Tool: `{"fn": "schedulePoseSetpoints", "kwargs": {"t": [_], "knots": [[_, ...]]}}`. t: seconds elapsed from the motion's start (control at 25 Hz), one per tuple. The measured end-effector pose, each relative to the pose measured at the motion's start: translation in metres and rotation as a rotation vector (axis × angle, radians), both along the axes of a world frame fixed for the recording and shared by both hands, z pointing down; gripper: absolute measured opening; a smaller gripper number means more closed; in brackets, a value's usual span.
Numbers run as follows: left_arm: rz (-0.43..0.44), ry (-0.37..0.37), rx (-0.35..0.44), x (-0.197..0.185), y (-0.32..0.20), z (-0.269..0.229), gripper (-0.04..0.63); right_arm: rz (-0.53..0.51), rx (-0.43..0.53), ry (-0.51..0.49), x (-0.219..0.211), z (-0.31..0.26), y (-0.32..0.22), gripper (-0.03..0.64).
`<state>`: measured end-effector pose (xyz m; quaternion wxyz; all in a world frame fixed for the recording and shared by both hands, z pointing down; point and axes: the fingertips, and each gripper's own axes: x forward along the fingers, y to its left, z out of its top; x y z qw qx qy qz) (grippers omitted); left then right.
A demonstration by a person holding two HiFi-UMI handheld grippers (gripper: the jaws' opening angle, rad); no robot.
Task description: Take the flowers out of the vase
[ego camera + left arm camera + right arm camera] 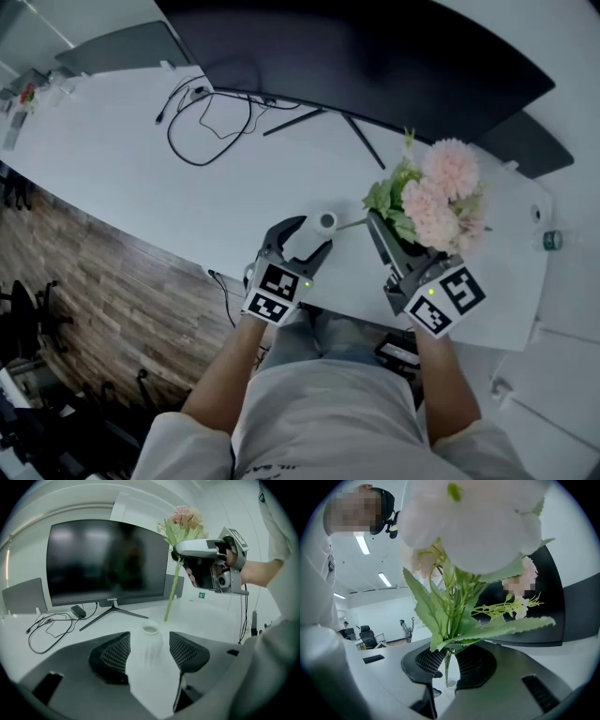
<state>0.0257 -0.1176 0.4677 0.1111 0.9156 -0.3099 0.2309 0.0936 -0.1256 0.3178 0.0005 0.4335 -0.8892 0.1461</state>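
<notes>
A small white vase (150, 642) stands on the white desk (122, 169) between the jaws of my left gripper (314, 234). Those jaws stand open, with a gap on each side of the vase. My right gripper (447, 662) is shut on the green stem (446, 670) of a bunch of pink flowers (441, 192) with green leaves. The bunch is lifted out of the vase and held to the right of it. The stem's lower end (166, 618) hangs free above the desk, just beyond the vase's mouth. Big blossoms fill the top of the right gripper view.
A large dark monitor (375, 56) on a black stand spans the back of the desk. Black cables (211, 122) lie to its left. A small bottle (551, 240) stands at the far right. The desk's near edge runs just under both grippers, with wood floor (84, 272) at left.
</notes>
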Motion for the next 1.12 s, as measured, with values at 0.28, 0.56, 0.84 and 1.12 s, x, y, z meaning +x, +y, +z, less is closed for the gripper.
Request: {"fn": "schedulePoseSetpoints", "kwargs": {"t": [0.28,0.56,0.84,1.12], "knots": [[-0.050,0.015,0.003,-0.020,-0.001,-0.015,0.191,-0.005,-0.009,0.015,0.001,-0.003,0.006,0.081],[-0.118,0.044,0.059,-0.037,-0.004,-0.044,0.016,-0.026,-0.009,0.051,0.000,-0.001,0.010,0.082],[-0.187,0.097,0.082,-0.040,-0.001,-0.082,0.003,-0.060,-0.011,0.065,0.001,-0.002,0.018,0.082],[-0.245,0.141,0.086,-0.045,0.010,-0.114,0.003,-0.070,-0.033,0.065,0.003,-0.006,0.030,0.083]]}}
